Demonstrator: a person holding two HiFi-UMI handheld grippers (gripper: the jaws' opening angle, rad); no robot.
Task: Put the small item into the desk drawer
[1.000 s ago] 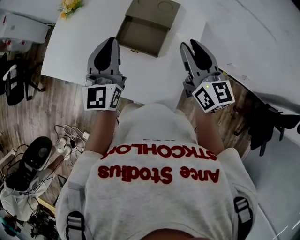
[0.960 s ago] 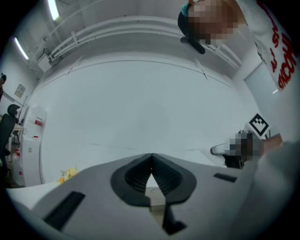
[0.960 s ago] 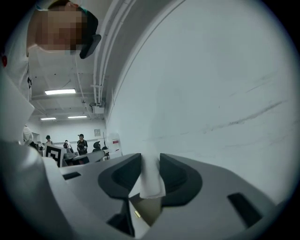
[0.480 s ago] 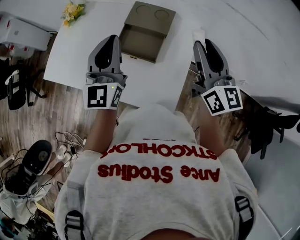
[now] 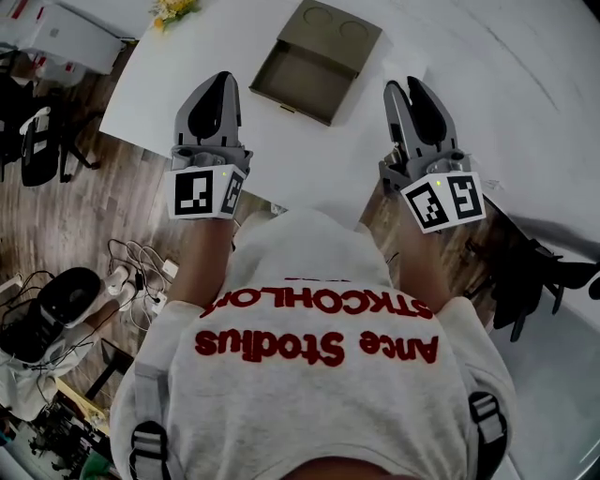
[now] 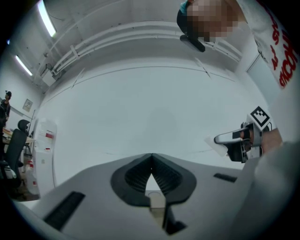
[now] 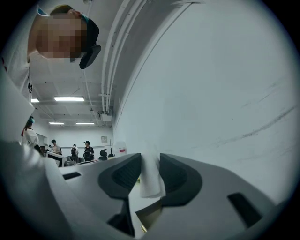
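On the big white desk (image 5: 187, 103) in front of us sits the brown drawer box (image 5: 339, 28), its drawer (image 5: 298, 82) pulled out toward us. Our left claw (image 5: 220, 80) is pinched together on nothing. Our right claw (image 5: 403, 86) squeezes the small white item (image 7: 151, 176), which pokes out past its tips, and the open drawer lies ahead and to its left.

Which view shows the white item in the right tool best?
The right gripper view: the white item sits clamped between the right tool's jaws. The left gripper view shows it small and sideways; the head view only a sliver.
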